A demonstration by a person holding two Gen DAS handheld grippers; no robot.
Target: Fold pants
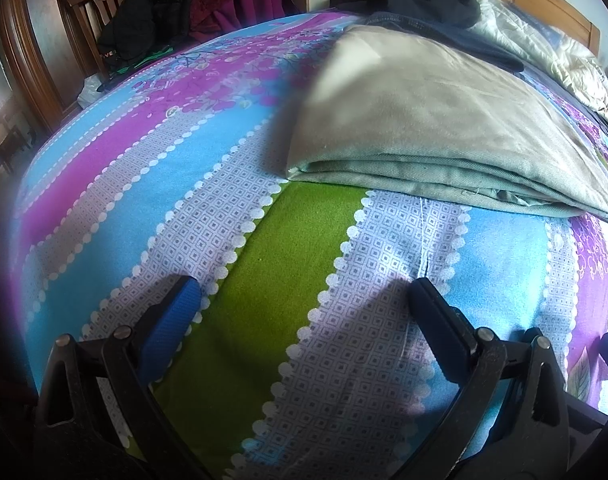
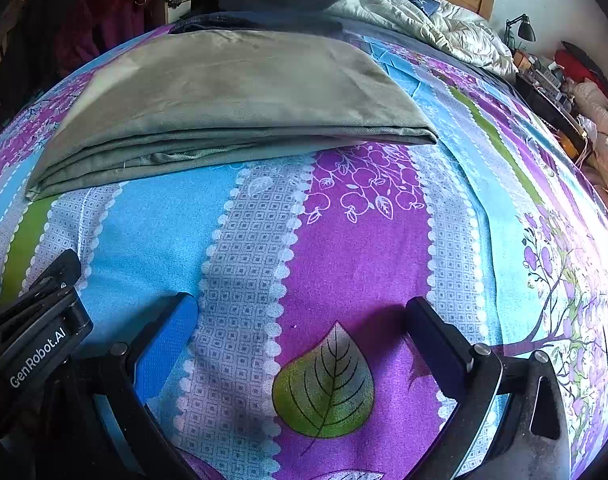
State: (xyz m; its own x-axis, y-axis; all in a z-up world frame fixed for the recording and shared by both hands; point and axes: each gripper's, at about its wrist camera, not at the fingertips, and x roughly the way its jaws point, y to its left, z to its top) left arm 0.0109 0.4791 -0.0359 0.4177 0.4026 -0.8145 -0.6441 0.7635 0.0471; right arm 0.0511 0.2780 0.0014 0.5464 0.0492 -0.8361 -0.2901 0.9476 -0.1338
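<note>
right now you are holding both grippers just above the bedsheet (image 2: 247, 272), well short of the pants (image 2: 231, 100). your left gripper (image 1: 304, 292) is gaping wide with nothing between its blue pads (image 1: 171, 328), and your right gripper (image 2: 301, 312) is spread just as wide and carrying nothing. the grey pants are lying folded in a flat stack of layers on the striped, flowered sheet, their layered edge facing you
</note>
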